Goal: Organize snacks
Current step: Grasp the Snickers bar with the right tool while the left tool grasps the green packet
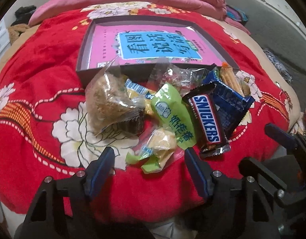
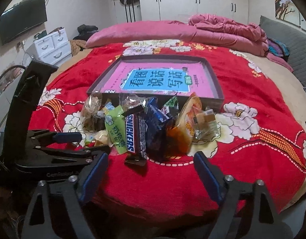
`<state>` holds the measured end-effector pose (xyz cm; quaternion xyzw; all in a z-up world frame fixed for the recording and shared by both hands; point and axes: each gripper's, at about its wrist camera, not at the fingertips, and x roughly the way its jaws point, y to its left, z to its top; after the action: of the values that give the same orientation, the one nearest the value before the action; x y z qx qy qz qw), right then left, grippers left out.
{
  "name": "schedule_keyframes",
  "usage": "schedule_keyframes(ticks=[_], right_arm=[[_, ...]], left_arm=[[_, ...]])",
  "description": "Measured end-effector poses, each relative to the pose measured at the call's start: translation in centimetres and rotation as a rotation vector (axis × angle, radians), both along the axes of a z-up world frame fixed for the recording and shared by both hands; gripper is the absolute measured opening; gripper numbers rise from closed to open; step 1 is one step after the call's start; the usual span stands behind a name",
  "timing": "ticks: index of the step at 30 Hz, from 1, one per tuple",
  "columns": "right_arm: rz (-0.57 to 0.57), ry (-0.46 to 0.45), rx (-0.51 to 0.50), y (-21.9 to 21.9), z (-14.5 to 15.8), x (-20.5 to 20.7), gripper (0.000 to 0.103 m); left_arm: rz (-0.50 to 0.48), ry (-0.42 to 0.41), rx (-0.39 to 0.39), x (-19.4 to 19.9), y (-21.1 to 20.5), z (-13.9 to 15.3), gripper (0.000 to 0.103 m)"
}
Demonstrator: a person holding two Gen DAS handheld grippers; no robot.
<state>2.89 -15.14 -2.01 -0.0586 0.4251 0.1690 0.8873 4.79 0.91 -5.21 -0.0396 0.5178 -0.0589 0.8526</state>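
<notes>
A heap of snacks (image 1: pixel 168 103) lies on the bed (image 1: pixel 43 63), on its red floral blanket, piled against the near wall of a shallow box (image 1: pixel 81 59) whose floor is covered by a pink book (image 1: pixel 153 45); the box is probably meant to receive them, which would explain why they sit just at its edge. In the heap a Snickers bar (image 1: pixel 207 119) lies beside a green pouch (image 1: pixel 172 115) and a dark blue packet (image 1: pixel 230 103), with a clear-wrapped cake (image 1: pixel 111 103) at the left side and an orange packet (image 2: pixel 189 117) at the right. The left hand-held gripper (image 1: pixel 149 159) tilts down over the near edge of the pile with its jaws apart, a small yellow wrapped sweet (image 1: pixel 160 145) lying between the fingers but not pinched. The right hand-held gripper (image 2: pixel 151 165) is likewise open and empty, just short of the Snickers bar's near end. Nothing is in the box yet
</notes>
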Motion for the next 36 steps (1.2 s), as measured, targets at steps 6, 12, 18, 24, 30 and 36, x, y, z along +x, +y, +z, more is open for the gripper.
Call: schedule_keyframes(ticks=[6,12,18,24,30,36], right_arm=[[0.011,0.004,0.001,0.4,-0.1,0.4,0.077],[0.048,0.017,0.002,1.5,-0.4,0.8,0.067],[0.065,0.051,0.016,2.5,-1.0,1.7,0.053],[0.052,0.085,0.007,3.3,-1.9,2.7,0.052],[0.041,0.111,-0.021,3.8,-2.9,3.4,0.050],[0.054,0.112,-0.067,4.5,-3.7,3.6,0.039]], left_arm=[[-0.040,0.007,-0.001,0.6,-0.5,-0.5,0.054],[-0.065,0.005,-0.030,0.8,-0.2,-0.6,0.042],[-0.057,0.005,-0.066,0.5,0.7,-0.7,0.037],[-0.058,0.014,-0.084,-0.1,1.6,-0.8,0.037],[-0.073,0.022,-0.106,-0.5,2.2,-0.9,0.037],[-0.093,0.018,-0.089,-0.7,1.8,-0.9,0.037]])
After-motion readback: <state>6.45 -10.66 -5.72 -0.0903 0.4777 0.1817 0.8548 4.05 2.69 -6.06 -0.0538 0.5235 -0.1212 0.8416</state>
